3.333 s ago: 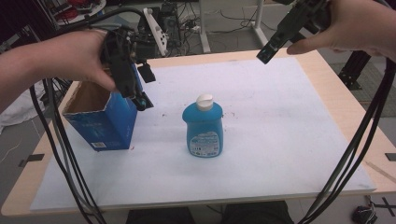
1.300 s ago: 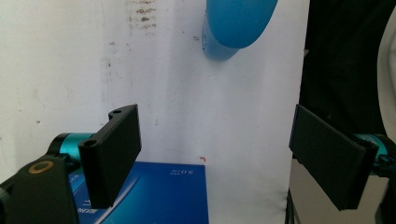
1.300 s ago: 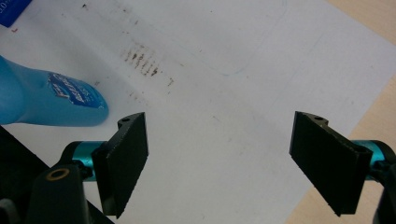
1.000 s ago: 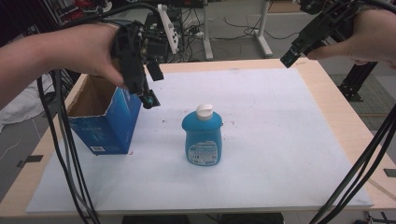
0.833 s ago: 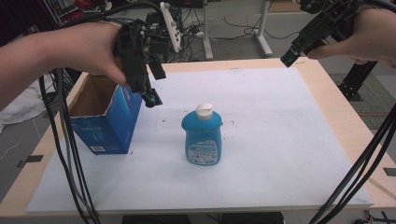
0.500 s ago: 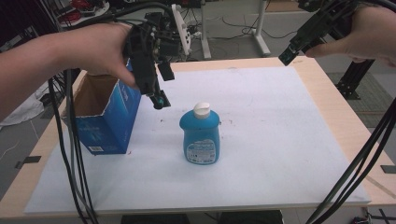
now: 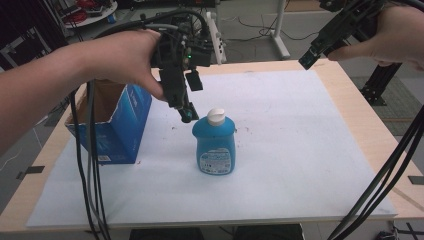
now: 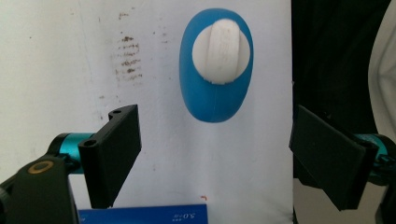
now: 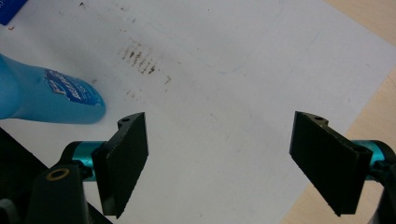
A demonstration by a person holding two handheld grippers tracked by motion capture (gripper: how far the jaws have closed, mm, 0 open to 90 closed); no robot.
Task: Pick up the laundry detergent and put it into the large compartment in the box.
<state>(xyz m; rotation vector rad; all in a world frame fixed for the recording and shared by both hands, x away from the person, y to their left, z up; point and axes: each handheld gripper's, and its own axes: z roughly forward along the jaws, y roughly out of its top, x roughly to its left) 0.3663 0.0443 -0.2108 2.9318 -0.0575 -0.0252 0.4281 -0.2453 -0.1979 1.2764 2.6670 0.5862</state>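
A blue bottle (image 7: 215, 145) with a white cap stands upright near the middle of the white sheet (image 7: 290, 140). From above in the left gripper view, the bottle (image 8: 215, 74) lies ahead of the jaws, which stand wide apart with nothing between them. My left gripper (image 7: 186, 116) points down just left of the bottle's cap, a little above it, and my left gripper (image 8: 215, 161) is open. My right gripper (image 7: 309, 61) hangs high over the table's far right. In its own view my right gripper (image 9: 224, 163) is open and empty, with the bottle (image 9: 46, 95) at far left.
An open blue cardboard box (image 7: 112, 125) stands at the left of the sheet, beside the left hand. Black cables (image 7: 90, 170) hang from both grippers down past the table's front edge. Brown smudges (image 9: 140, 56) mark the sheet. Bare wooden table (image 7: 370, 125) borders the sheet on the right.
My left gripper has moved right and slightly down, from over the box's edge to beside the bottle's cap. The right gripper has stayed high at the far right.
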